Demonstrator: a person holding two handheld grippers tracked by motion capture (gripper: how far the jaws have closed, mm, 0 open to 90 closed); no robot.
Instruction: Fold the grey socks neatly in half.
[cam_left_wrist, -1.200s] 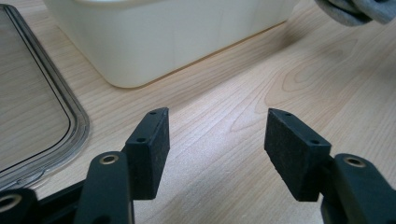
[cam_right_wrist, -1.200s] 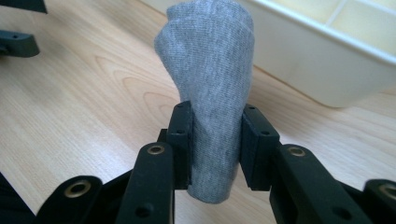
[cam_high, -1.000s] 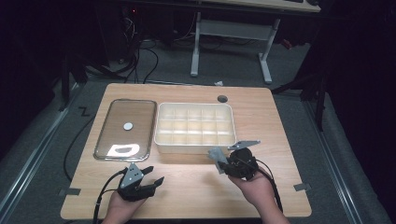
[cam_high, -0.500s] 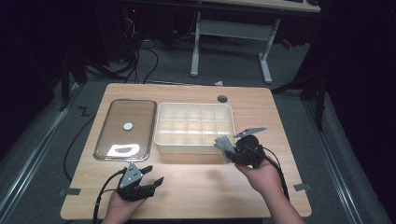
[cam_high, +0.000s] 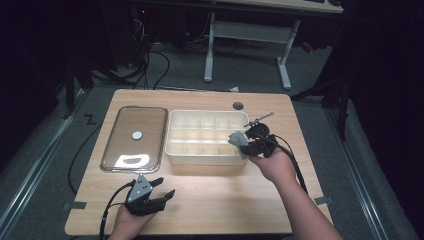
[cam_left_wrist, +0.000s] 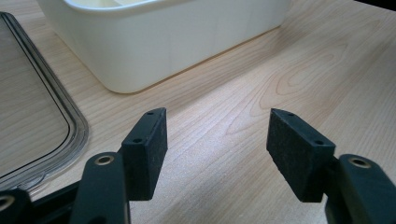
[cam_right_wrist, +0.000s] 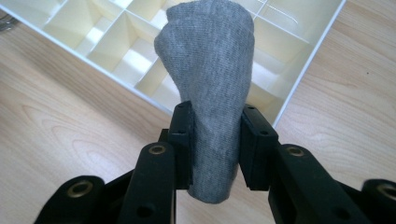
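I am looking down on a pale wooden table (cam_high: 210, 195) that carries everything in play. On its far half sits a cream divided box (cam_high: 202, 137), its grid of small compartments open to the top. Just beside the box, to its left, lies a clear flat lid (cam_high: 135, 137) with rounded corners and a small round white spot at its middle; the two are near each other, but I cannot tell if their edges touch. A small dark round hole (cam_high: 238, 105) marks the table's far edge, behind the box.

My right gripper (cam_high: 246, 145) is up at the box's right end, over its near right corner. Its jaws are pressed onto a grey knitted sock (cam_right_wrist: 210, 88), bunched into a roll that stands up out of the jaws and leans over the compartments at that corner. In the right gripper view the cloth is pinched at its lower part, with its bottom end poking out below the pads.

My left gripper (cam_high: 155, 192) rests low near the table's front edge, well apart from the other. Its jaws stand wide apart with nothing between them, pointing toward the box's near left corner (cam_left_wrist: 126, 70) and the lid's rim (cam_left_wrist: 77, 126).
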